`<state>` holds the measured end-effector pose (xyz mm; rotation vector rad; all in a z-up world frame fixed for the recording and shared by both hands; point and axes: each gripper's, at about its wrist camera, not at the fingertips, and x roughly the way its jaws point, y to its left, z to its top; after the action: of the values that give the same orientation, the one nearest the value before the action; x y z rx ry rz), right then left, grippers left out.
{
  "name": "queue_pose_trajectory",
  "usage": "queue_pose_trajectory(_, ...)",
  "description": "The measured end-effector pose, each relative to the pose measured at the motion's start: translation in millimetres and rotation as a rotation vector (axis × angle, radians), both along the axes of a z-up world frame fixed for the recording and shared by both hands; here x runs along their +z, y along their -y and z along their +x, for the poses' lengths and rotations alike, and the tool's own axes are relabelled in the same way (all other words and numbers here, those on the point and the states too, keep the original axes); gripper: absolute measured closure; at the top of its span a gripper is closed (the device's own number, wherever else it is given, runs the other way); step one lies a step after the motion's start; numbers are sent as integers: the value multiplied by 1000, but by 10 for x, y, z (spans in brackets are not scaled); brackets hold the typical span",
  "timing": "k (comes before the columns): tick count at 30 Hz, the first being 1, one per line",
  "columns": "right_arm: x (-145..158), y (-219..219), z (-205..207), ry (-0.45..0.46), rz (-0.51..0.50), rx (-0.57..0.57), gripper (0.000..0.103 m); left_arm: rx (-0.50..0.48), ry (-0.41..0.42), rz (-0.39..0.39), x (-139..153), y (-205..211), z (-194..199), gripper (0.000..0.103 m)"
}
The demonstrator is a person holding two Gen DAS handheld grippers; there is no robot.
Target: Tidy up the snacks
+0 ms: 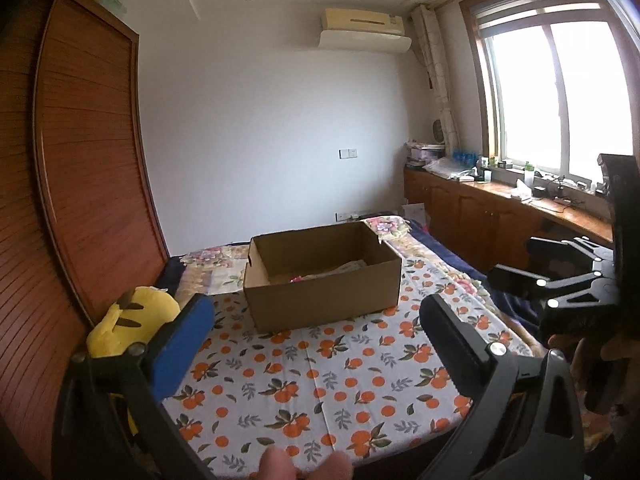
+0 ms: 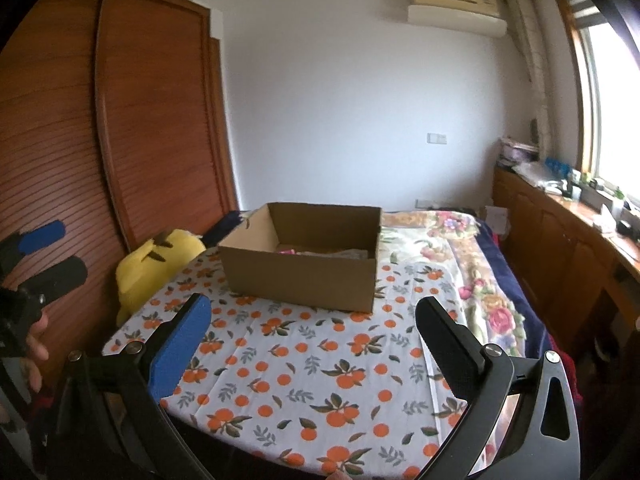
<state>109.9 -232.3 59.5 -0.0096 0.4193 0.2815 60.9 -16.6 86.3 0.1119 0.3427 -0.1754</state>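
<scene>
The bed, under an orange-print sheet, carries everything, and its soft surface is the first hazard: a push on the box could slide or tip it instead of seating anything in it. The box stands open-topped near the middle of the bed, well ahead of both grippers; the snacks lie inside on its floor, only partly visible over the near wall, so their number and kind cannot be told. A reach over that wall risks catching the rim and dragging the box toward the bed's edge. A yellow plush toy sits at the left edge beside the wardrobe, close to the left gripper; a sideways swing there could knock it off. Both the left gripper and the right gripper have jaws spread wide with nothing between them. The two grippers hover side by side, near enough that a crossing move could make them collide.
</scene>
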Motion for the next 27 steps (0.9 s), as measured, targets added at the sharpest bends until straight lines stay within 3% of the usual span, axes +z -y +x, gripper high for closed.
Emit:
queue_pose_trajectory(12,-160,-7,-244,16,-17,-82,0,103,-3,-7,-290,36,-146,0)
queue_pose_trajectory(27,-486,-23,-665,33,-38,-162,0,132,-35,-13,-683,-56,-302,0)
